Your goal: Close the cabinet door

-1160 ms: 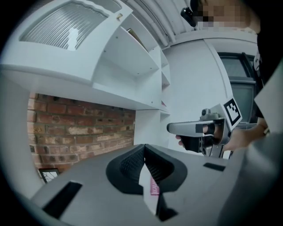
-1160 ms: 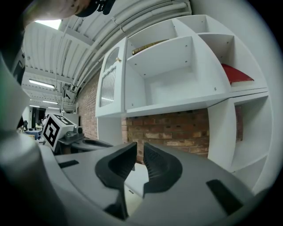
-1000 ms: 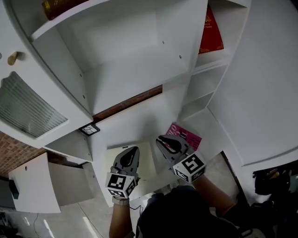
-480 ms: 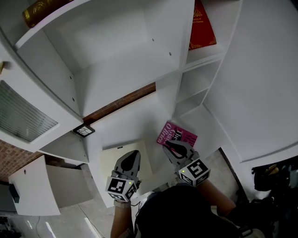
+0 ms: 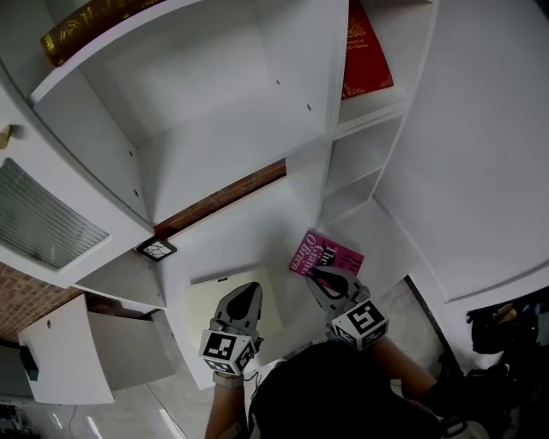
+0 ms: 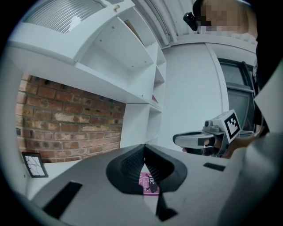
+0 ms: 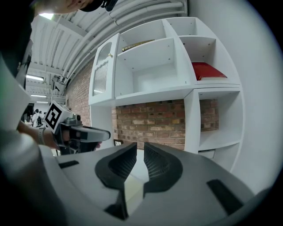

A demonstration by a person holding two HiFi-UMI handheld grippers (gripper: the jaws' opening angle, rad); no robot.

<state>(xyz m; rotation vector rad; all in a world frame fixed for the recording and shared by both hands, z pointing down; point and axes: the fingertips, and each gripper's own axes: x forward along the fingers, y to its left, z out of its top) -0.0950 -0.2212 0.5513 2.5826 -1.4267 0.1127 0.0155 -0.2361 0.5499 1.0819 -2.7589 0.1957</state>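
The white cabinet's upper door (image 5: 43,219), with a ribbed glass pane and a gold knob (image 5: 7,135), stands swung open at the left; in the right gripper view this door (image 7: 101,73) sits at the unit's left end. Both grippers hover low over the white counter, far from the door. My left gripper (image 5: 246,294) is shut and empty above a cream sheet (image 5: 214,291); its jaws (image 6: 144,148) meet. My right gripper (image 5: 323,276) hangs over a pink book (image 5: 324,253), its jaws (image 7: 140,148) closed to a thin slit with nothing between.
A red book (image 5: 364,56) lies in the upper right compartment and a gold book (image 5: 86,21) on the top shelf. A small framed picture (image 5: 157,249) stands on the counter by the brick wall. A lower cabinet door (image 5: 60,351) hangs open at the bottom left.
Both grippers have drawn back toward the person and sunk a little, the right one more. Neither set of jaws has changed.
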